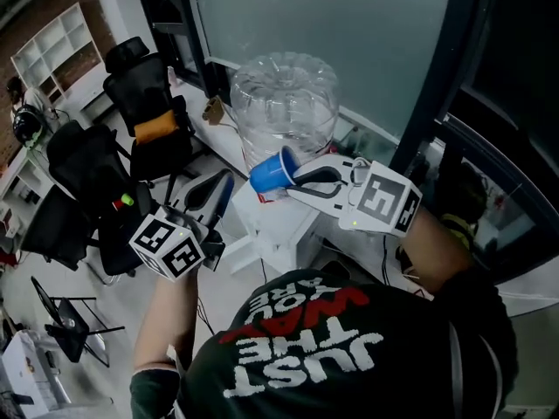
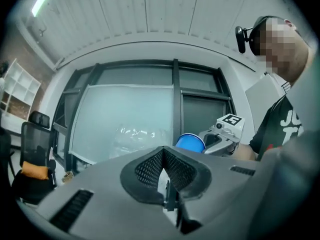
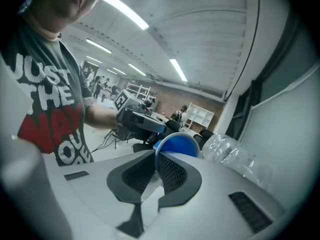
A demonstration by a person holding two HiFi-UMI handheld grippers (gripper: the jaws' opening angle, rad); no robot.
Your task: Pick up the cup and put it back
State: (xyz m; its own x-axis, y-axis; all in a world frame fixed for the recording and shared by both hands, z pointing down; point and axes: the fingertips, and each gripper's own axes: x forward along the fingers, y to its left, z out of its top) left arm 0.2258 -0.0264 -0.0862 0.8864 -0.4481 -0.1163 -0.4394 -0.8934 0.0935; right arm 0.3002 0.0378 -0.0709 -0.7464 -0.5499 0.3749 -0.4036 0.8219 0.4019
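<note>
Right gripper view gives me the clearest read: the right gripper (image 3: 156,158) has its jaws clenched on the rim of the blue cup (image 3: 176,145). One jaw is inside the mouth and the other outside the wall, so only a thin edge is pinched. The cup hangs in the air just past the jaw tips, tipped onto its side and clear of any tabletop.

The left gripper (image 2: 163,159) has its jaws closed together with nothing between them. It sits off to one side of the right jaws, well apart from the cup.

My main worry is that rim pinch. With so little wall in the jaws, I judge the cup could swivel or slip out on a quick move, and squeezing harder might buckle the wall.

The big clear water bottle (image 1: 284,103) stands close beyond the cup. A careless swing forward could knock the cup against it and lever it out of the jaws.

The surface where the cup must go back lies below the jaws and out of the gripper's own sight, so I could set it down crooked or on an edge.

Readable writing: the person's shirt (image 1: 306,339) says "JUST THE WAY YOU ARE". The gripper cubes carry only square markers, and a small label low on the bottle is too small to read.
</note>
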